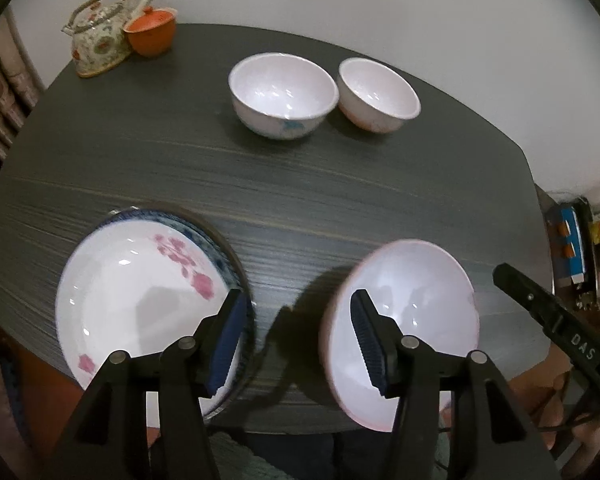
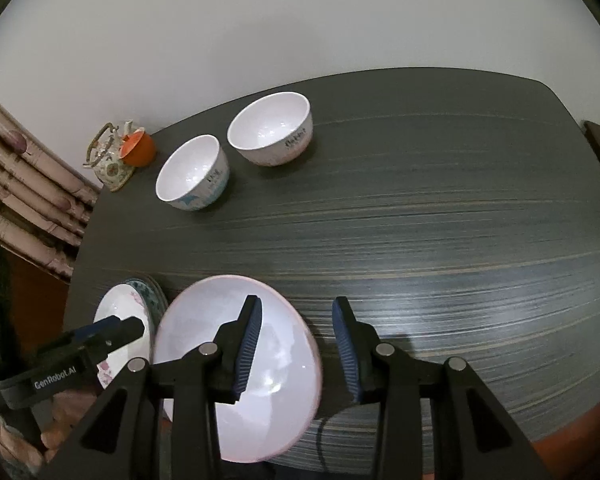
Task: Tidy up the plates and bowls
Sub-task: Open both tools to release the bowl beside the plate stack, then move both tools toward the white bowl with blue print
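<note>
— Both grippers gape: left gripper [image 1: 298,340] hangs between the plate stack [image 1: 148,300] and pink bowl [image 1: 404,328]; right gripper [image 2: 298,348] straddles that bowl's rim.

— Closing on it seems next, then nesting it with the far bowls [image 1: 284,94].

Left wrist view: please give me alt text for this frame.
Open left gripper hangs over a dark table, its fingers spread between a floral plate stacked on a blue-rimmed plate on the left and a plain pink-white plate on the right. Two bowls sit side by side farther back, with a teapot and orange cup at the far left corner.
</note>
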